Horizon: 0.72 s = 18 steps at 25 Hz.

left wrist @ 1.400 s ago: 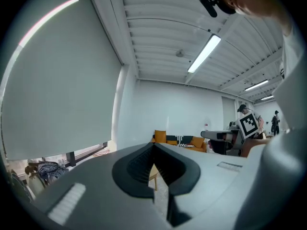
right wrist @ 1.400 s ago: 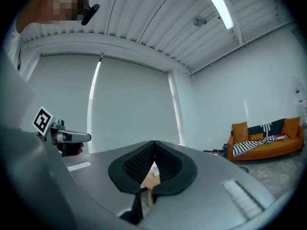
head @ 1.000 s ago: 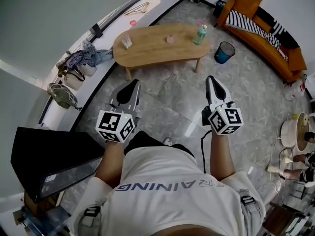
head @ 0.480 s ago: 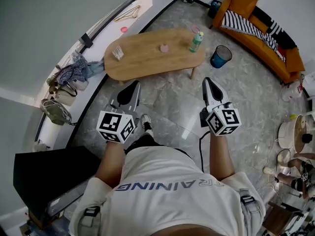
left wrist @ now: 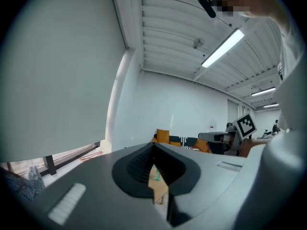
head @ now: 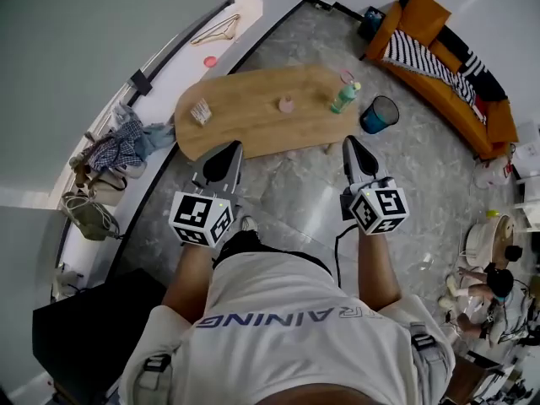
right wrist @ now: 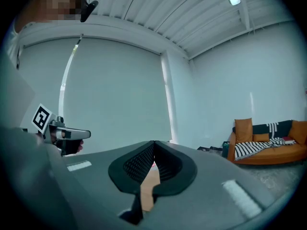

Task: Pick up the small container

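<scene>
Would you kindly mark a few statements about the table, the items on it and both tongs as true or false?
1. The left tongs and the right tongs are both shut and empty. True.
2. The green bottle lies on the floor. False: it stands upright on the wooden table.
3. The small pink container sits on the table between the glass and the bottle. True.
4. The blue bin stands on the table. False: it is on the floor by the table's end.
</scene>
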Motion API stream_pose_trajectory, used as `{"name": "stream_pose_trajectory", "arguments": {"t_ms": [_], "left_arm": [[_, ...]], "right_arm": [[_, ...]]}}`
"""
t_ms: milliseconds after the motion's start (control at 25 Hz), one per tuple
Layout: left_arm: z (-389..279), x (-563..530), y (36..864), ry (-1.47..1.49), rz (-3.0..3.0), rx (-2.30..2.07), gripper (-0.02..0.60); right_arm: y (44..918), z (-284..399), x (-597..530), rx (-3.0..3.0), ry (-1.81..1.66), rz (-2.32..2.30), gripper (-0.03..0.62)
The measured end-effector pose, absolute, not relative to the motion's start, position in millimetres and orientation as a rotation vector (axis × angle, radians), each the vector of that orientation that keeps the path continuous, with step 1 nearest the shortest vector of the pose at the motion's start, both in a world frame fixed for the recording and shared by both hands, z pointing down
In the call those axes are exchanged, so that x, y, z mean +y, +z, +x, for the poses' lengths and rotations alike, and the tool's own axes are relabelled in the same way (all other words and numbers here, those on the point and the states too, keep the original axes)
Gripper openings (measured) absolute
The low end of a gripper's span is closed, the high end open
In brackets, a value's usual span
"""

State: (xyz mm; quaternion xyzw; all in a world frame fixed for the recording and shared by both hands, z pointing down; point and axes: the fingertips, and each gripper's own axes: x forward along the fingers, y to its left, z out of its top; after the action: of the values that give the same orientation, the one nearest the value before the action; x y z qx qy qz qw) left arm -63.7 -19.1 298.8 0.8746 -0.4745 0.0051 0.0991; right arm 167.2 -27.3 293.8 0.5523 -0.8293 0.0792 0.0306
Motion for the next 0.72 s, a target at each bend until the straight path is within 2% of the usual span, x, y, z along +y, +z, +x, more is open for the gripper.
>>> {"name": "stream_pose_trajectory", "arguments": {"t_ms": [320, 720], "left_arm": [[-88.0, -96.9, 319.7, 0.047, 2.541, -1.409, 0.001], [-39.6, -183.2, 329.7, 0.127, 2.444, -1.567, 0.002]], "right_arm": [[310.2, 143.3, -104.9, -2.543, 0.252, 1.653, 0.014], [332.9, 195.3, -221.5, -2.643, 0.307, 1.533, 0.014]]}}
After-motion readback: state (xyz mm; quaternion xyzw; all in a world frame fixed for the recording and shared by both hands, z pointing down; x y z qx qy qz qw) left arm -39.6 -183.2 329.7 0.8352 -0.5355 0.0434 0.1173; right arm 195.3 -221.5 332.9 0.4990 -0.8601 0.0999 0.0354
